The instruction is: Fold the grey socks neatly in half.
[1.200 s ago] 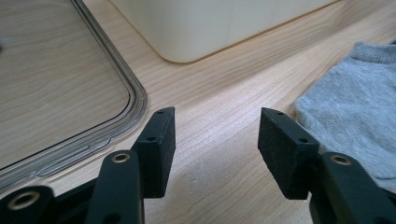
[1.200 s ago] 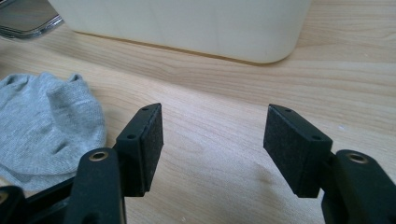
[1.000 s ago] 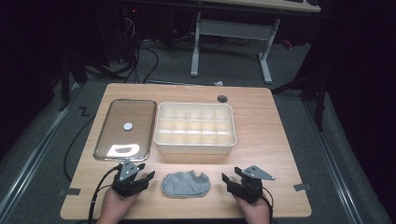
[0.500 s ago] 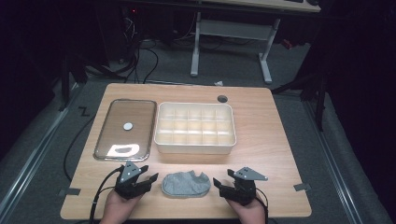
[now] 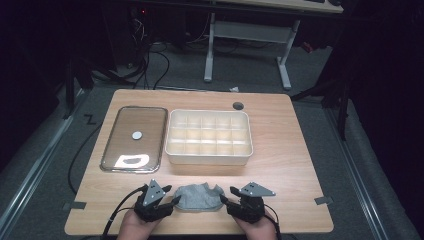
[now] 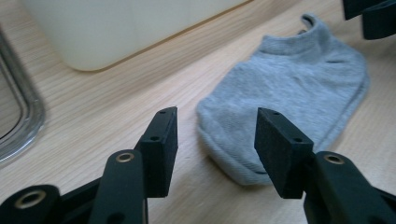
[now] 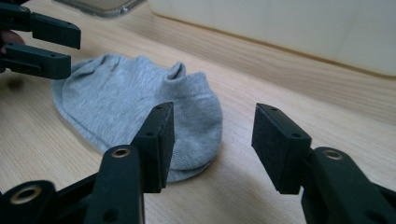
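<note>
One grey sock [image 5: 200, 197], one compartment box [image 5: 208, 137] (cream), one glass lid [image 5: 134, 138], two tongs.

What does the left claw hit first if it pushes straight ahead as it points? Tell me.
Most likely the flat grey fabric sock: its near rounded end lies just ahead of the left claw, whose jaws stand open and have just been closing. Depth is hard to judge.

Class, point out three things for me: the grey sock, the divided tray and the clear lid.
grey sock [image 6: 299, 88], left gripper view, on the middle of its knit body.
divided tray [image 5: 208, 156], high view, on its near outer wall.
clear lid [image 5: 131, 152], high view, on its flat pane near the front.
</note>
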The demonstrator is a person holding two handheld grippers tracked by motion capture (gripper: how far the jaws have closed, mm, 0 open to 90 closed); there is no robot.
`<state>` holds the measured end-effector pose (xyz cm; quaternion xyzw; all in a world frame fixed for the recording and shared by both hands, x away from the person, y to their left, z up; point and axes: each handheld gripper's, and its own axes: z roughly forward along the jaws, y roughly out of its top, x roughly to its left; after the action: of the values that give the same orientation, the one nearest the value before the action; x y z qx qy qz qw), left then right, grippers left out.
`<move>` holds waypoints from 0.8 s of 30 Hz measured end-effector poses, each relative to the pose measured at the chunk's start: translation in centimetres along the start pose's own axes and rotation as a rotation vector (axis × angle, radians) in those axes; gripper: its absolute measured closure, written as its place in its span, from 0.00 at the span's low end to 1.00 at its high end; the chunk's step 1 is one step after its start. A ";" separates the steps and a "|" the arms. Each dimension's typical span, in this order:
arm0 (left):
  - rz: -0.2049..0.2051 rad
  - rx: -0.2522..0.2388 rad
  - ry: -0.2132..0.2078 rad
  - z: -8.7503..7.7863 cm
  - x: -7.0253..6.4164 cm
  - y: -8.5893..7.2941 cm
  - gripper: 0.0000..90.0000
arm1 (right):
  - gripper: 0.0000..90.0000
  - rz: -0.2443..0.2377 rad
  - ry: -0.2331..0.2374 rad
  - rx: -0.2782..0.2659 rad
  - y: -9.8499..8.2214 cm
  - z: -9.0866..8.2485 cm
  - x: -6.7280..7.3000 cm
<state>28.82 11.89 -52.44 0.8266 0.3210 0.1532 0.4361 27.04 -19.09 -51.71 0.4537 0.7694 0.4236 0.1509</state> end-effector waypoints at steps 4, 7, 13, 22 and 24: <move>0.037 0.012 -0.022 0.3 -0.8 0.0 0.60 | 0.60 -0.011 -0.001 0.015 0.0 0.4 0.3; 0.051 0.025 -0.042 0.5 -1.1 0.0 0.63 | 0.61 -0.008 -0.010 0.038 -0.1 0.9 0.4; 0.072 0.047 -0.052 0.8 -1.5 -0.1 0.66 | 0.62 -0.020 0.001 0.066 -0.2 1.5 0.7; 0.080 0.070 -0.023 0.7 -1.8 -0.6 0.69 | 0.68 -0.055 0.005 0.089 -0.6 2.0 1.2; 0.091 0.069 -0.004 0.4 -2.2 -0.8 0.69 | 0.74 -0.052 0.017 0.079 -0.7 2.0 1.3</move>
<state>27.04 10.56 -53.28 0.8553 0.2874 0.1597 0.4005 27.19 -17.14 -53.31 0.4353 0.7984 0.3927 0.1374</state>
